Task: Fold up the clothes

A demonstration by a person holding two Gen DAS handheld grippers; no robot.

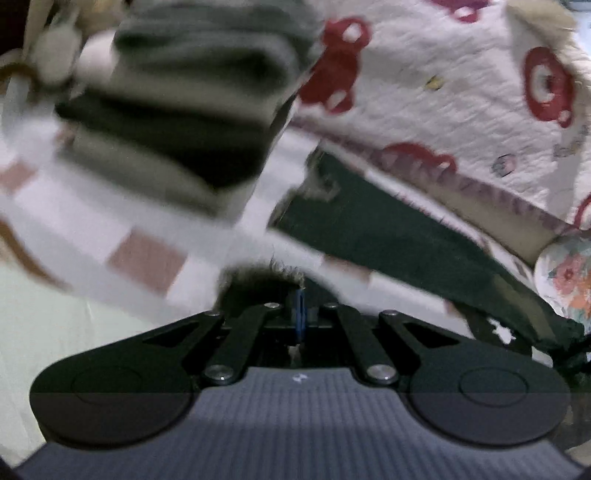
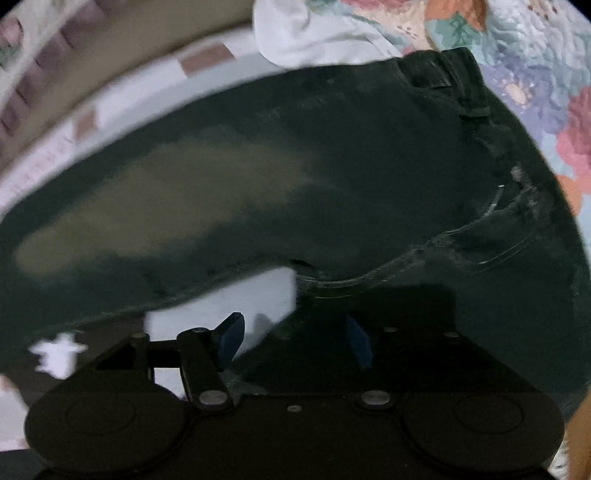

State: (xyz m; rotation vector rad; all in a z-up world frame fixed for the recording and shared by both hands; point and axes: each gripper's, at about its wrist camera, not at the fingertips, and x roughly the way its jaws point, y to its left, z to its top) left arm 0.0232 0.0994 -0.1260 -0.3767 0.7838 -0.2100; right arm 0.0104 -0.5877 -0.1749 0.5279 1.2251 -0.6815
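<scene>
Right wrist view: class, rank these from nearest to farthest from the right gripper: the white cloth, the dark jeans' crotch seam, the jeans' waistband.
1. Crotch seam: just ahead of the right gripper, centre.
2. Waistband: upper right, at the far end of the dark jeans.
3. White cloth: top centre, beyond the jeans' far edge.

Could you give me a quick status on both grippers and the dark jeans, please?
Left gripper shut on frayed jeans hem. Right gripper open over dark jeans spread on bed. Folded stack beyond, not in the way.
</scene>
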